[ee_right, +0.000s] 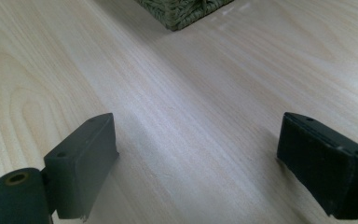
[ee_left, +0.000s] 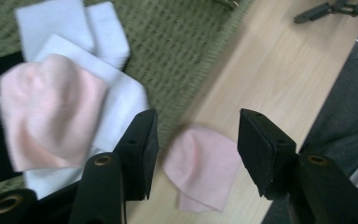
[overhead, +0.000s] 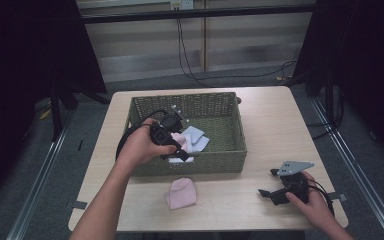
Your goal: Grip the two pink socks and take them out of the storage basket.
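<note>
Pink cloth (ee_left: 51, 109), soft and rounded like a small folded cap, lies in the woven green basket (overhead: 215, 107) just below and to one side of the left gripper (ee_left: 193, 154), resting on flat white cloths (ee_left: 116, 100). The left gripper's two black fingers (ee_left: 142, 149) stand about half apart with nothing between them, hovering over the basket's near wall. Seen between those fingers, farther down, a second pink cloth (ee_left: 200, 170) lies flat on the pale wooden bench (overhead: 270, 130), just outside the basket's near edge.

The basket is rectangular with upright wicker walls and an open top; its floor beyond the cloths is bare weave.

The right gripper (ee_right: 196, 163) rests low over the bench near its front right corner, well apart from the basket. Its blocky black fingers (ee_right: 81, 163) are spread wide and hold nothing; smooth wood grain runs between them, and one basket corner shows far ahead. Bare bench stretches between the right gripper and the second pink cloth.
</note>
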`<control>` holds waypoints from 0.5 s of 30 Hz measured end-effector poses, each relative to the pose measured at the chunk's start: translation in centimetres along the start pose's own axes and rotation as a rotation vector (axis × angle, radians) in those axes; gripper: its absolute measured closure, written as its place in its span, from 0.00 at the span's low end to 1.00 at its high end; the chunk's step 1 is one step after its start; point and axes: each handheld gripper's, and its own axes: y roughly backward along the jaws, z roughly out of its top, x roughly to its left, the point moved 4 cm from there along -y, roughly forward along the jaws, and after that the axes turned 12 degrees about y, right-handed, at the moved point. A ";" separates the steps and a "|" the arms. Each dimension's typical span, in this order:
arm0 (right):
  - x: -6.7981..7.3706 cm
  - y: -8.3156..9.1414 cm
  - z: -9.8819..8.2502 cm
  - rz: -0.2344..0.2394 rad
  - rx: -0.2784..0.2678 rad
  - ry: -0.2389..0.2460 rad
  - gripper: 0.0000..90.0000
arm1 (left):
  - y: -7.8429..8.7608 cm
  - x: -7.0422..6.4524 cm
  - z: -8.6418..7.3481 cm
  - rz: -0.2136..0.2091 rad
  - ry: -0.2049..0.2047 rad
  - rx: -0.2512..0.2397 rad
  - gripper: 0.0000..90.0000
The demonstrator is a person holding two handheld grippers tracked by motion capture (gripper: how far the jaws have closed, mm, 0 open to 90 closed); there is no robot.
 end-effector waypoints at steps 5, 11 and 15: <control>0.0 0.0 0.0 0.000 0.000 -0.001 0.12 | 0.2 1.6 0.8 0.032 0.016 -0.028 0.48; 0.0 0.0 0.0 0.000 0.000 -0.001 0.12 | -0.5 4.0 1.3 0.069 0.029 -0.041 0.44; 0.0 0.0 0.0 0.000 -0.001 -0.004 0.12 | -1.2 5.3 1.4 0.096 0.042 -0.024 0.43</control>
